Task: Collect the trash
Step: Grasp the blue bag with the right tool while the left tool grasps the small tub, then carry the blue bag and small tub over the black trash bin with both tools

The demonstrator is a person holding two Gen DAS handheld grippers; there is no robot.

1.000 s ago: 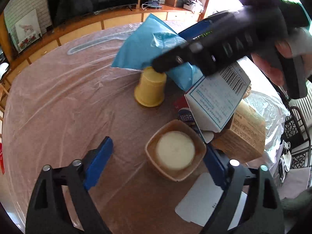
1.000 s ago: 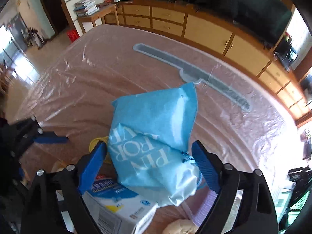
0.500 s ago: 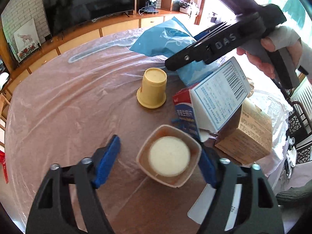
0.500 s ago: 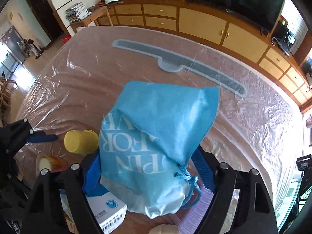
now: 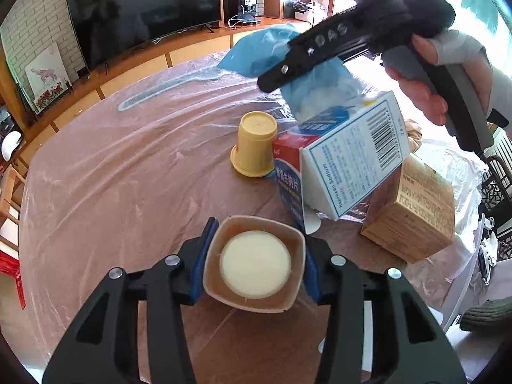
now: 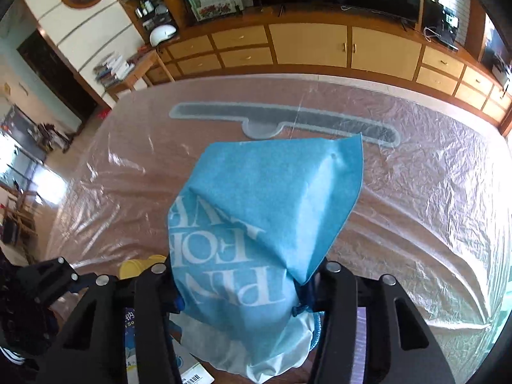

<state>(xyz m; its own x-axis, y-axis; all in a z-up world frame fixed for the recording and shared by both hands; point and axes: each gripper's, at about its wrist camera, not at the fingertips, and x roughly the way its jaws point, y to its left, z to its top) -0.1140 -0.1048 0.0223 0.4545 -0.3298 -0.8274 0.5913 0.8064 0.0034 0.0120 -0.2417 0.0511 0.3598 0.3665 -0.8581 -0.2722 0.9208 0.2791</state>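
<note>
My left gripper (image 5: 254, 267) is shut on a brown paper bowl (image 5: 256, 265) with a white disc inside, just above the table. My right gripper (image 6: 243, 291) is shut on a blue drawstring bag (image 6: 262, 224) with white lettering and holds it up over the table; the bag also shows in the left wrist view (image 5: 304, 67), under the right gripper's body. An upside-down yellow cup (image 5: 256, 144) stands beyond the bowl, and shows in the right wrist view (image 6: 140, 265).
A white and blue medicine box (image 5: 348, 160) leans against a red carton (image 5: 288, 147). A brown cardboard box (image 5: 416, 214) stands at the right. The table (image 5: 112, 192) is covered in clear plastic film. A TV and low cabinets stand behind.
My left gripper has moved forward and closed on the paper bowl. My right gripper has closed on the blue bag and lifted it.
</note>
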